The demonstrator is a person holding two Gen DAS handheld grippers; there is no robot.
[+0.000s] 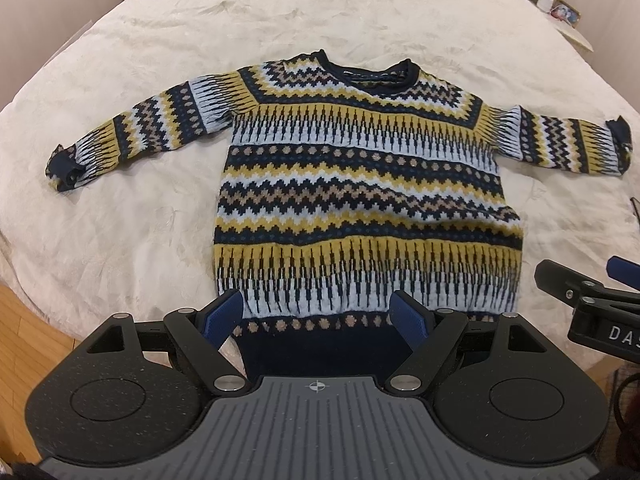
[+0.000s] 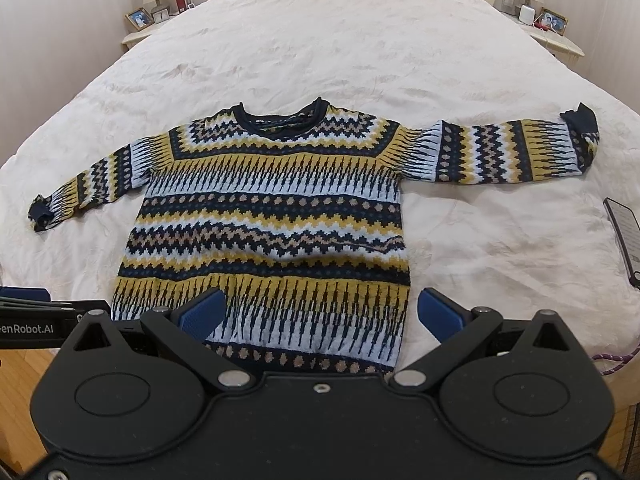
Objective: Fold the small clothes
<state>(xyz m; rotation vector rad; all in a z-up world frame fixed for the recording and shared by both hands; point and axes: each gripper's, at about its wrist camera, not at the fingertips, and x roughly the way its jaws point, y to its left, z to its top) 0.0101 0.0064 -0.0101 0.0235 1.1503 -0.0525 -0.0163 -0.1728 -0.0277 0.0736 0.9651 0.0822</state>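
A patterned knit sweater (image 1: 360, 184) in navy, yellow and pale blue lies flat on the bed, front up, both sleeves spread out, collar at the far end. It also shows in the right wrist view (image 2: 272, 220). My left gripper (image 1: 316, 316) is open and empty, its blue pads over the hem's left part. My right gripper (image 2: 320, 314) is open and empty over the hem's right part. The right gripper also shows at the right edge of the left wrist view (image 1: 592, 284).
The cream bedspread (image 2: 320, 48) covers the whole bed. A phone (image 2: 626, 240) lies on the bed at the right edge. Nightstands with lamps and photo frames stand at the far left (image 2: 152, 20) and far right (image 2: 548, 24). Wooden floor (image 1: 24, 328) shows at lower left.
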